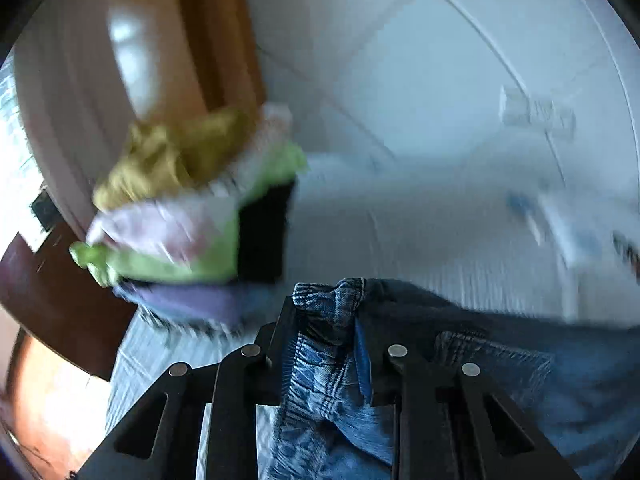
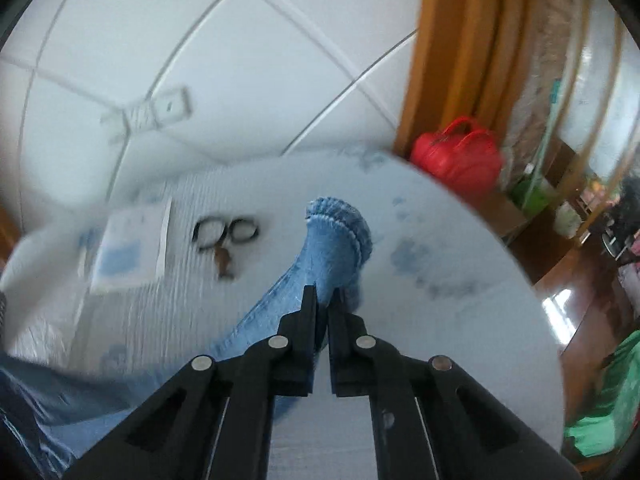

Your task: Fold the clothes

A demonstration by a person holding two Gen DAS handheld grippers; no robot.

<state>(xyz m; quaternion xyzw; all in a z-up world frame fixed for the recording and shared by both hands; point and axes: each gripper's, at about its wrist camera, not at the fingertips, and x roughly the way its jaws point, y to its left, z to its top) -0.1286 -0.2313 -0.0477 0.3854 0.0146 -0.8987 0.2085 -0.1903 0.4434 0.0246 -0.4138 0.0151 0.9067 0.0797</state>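
A pair of blue jeans (image 1: 328, 364) lies over the white table (image 1: 440, 232). My left gripper (image 1: 326, 304) is shut on the bunched elastic waistband of the jeans, held just above the table. In the right wrist view my right gripper (image 2: 324, 292) is shut on a light blue jeans leg (image 2: 336, 240) near its ribbed cuff, which sticks up past the fingertips. The rest of the leg trails down to the left over the table (image 2: 440, 320).
A pile of clothes (image 1: 180, 208) in yellow, pink, green and purple sits at the table's left. A paper sheet (image 2: 128, 244), black glasses (image 2: 226, 232) and a key lie on the table. A red bag (image 2: 456, 156) stands beyond the table's right edge.
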